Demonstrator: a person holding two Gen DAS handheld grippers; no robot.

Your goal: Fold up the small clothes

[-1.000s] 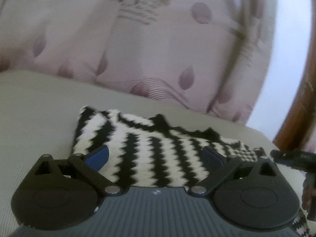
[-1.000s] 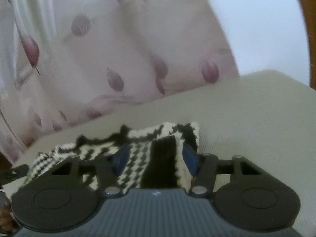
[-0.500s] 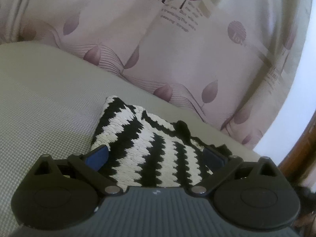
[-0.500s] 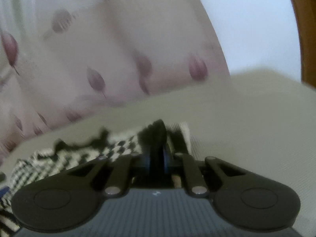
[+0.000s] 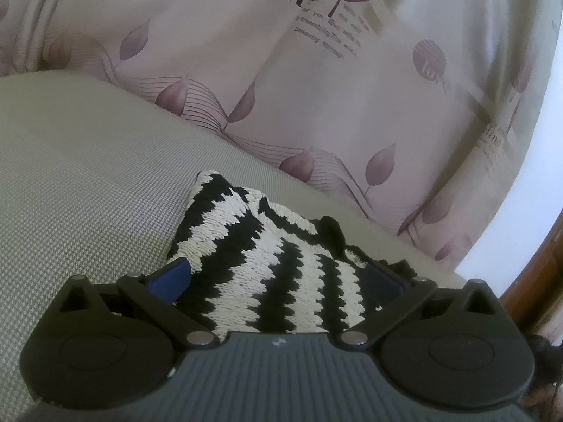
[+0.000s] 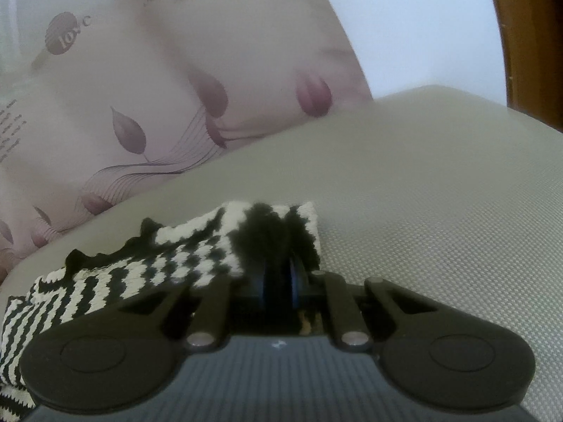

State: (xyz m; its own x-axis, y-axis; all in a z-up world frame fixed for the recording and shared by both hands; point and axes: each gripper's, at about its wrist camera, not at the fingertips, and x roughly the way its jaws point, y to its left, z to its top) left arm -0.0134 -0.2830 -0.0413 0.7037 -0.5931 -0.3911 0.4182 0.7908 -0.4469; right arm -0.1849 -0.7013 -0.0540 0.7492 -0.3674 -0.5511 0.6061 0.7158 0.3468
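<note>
Grey woven cushion (image 5: 88,183) carries the scene, with the left gripper (image 5: 278,277) nearest, its blue pads spread wide on either side of a black-and-white knit (image 5: 267,274) and not pressing it. On the knit's other end the right gripper (image 6: 278,277) is clamped tight on a bunched black fold of the knit (image 6: 197,260), which lies flat on the cushion. Beyond hangs a pale curtain (image 5: 352,105) printed with mauve leaves and lettering.
</note>
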